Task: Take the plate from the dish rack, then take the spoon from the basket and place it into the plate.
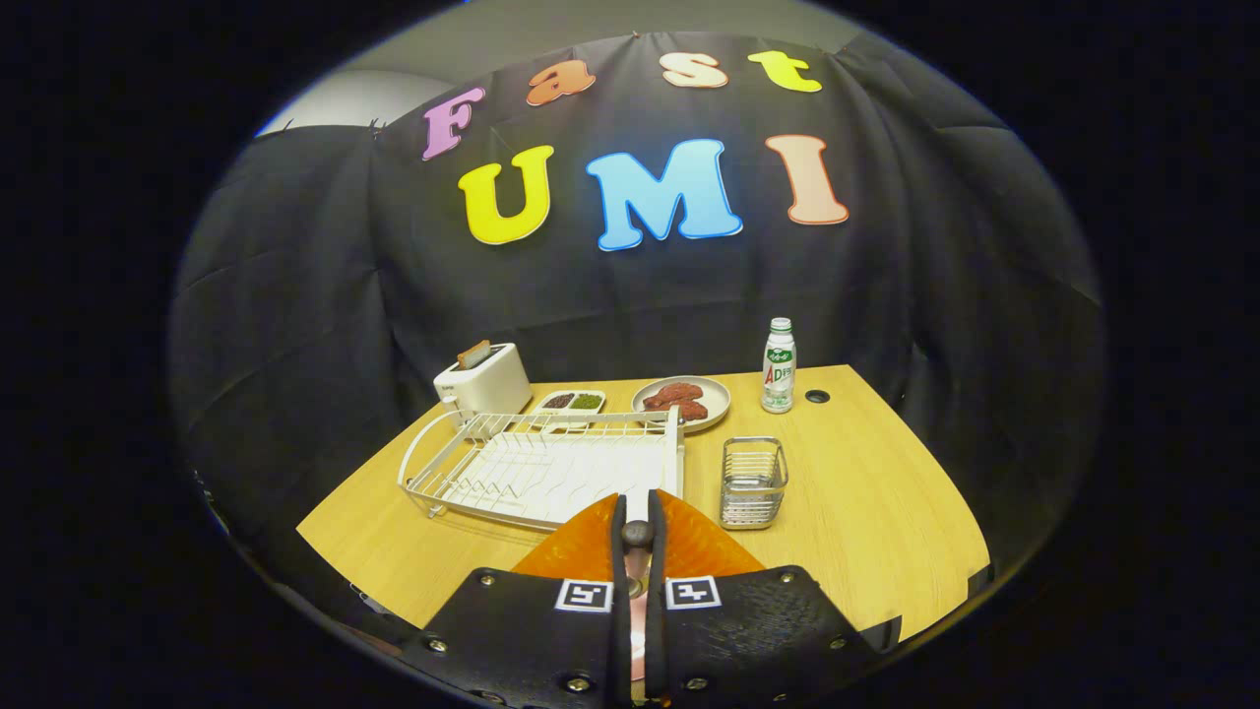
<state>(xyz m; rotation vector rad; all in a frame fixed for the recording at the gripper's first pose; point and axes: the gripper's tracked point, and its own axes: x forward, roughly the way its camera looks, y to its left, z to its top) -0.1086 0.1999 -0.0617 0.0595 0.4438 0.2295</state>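
My gripper [638, 504] is shut on the spoon [637, 533], whose dark rounded end and pale stem show in the narrow slit between the two fingers. Right beneath the fingers an orange plate [704, 547] lies on the wooden table [866, 473], its rim spreading out on both sides of them. Just beyond the plate stands the white wire dish rack [541, 463], with nothing in it. The wire basket [753, 483] stands to the right of the rack and ahead of the right finger; I see nothing inside it.
Behind the rack stand a white toaster [482, 379], a small two-part dish [571, 401] and a grey plate of red meat [681, 401]. A small bottle [779, 366] stands to the right of them, near a cable hole [817, 396].
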